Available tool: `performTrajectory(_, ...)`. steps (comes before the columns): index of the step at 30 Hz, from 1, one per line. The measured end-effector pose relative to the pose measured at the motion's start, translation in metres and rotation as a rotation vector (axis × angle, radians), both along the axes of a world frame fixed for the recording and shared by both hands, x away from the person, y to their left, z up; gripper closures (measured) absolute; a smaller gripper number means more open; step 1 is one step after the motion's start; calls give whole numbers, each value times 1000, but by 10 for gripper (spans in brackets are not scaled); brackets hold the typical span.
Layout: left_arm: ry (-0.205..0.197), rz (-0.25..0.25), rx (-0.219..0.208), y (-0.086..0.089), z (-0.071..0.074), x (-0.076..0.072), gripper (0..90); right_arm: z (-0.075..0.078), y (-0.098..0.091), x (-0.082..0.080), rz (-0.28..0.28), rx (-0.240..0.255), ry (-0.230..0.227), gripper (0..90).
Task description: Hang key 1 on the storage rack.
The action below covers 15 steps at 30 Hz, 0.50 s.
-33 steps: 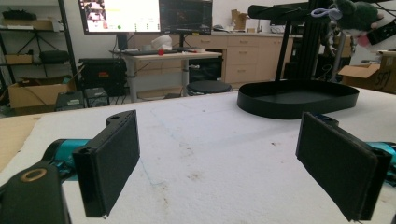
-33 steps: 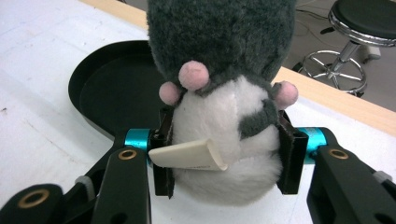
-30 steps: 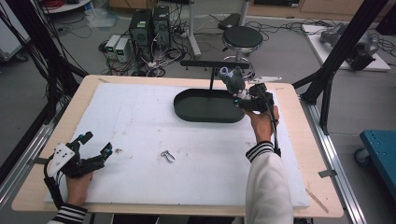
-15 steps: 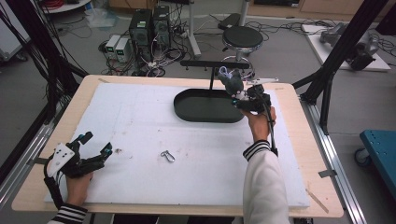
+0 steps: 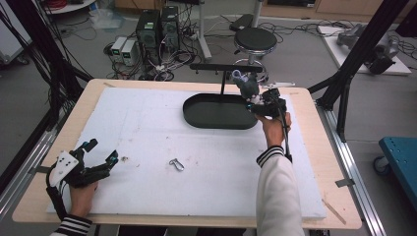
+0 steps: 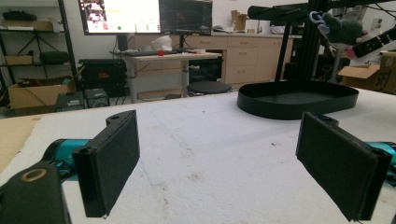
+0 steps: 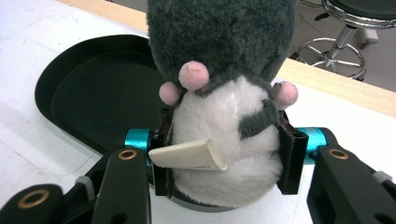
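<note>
High view: right gripper (image 5: 253, 100) holds the plush mouse (image 5: 246, 86) above the far right rim of the black tray (image 5: 196, 115); left gripper (image 5: 101, 166) rests near left on the bench (image 5: 147, 132).
Left gripper view: fingers (image 6: 109, 163) spread wide, released.
Right gripper view: fingers (image 7: 292, 156) clench the mouse's white belly from both sides.
Change: hardly any; mouse at the same spot.

No text, label or number is legible on anything in view.
</note>
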<state>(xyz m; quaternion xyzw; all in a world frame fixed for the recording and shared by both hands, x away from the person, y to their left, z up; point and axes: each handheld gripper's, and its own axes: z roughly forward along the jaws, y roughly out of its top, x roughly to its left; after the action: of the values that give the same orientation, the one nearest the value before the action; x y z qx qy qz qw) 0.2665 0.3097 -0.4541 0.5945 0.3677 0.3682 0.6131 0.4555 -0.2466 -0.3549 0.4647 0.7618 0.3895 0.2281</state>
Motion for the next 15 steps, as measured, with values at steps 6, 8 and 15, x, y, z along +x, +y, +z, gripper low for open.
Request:
performTrajectory(6,-1,0,2,0,0,0,140,-3,4,3,-7,7,-5,519)
performTrajectory(8,-1,0,2,0,0,0,140,-5,6,4,-10,9,-9,519)
performTrajectory(15,0,0,-1,0,0,0,139,-8,8,6,-13,17,-12,516)
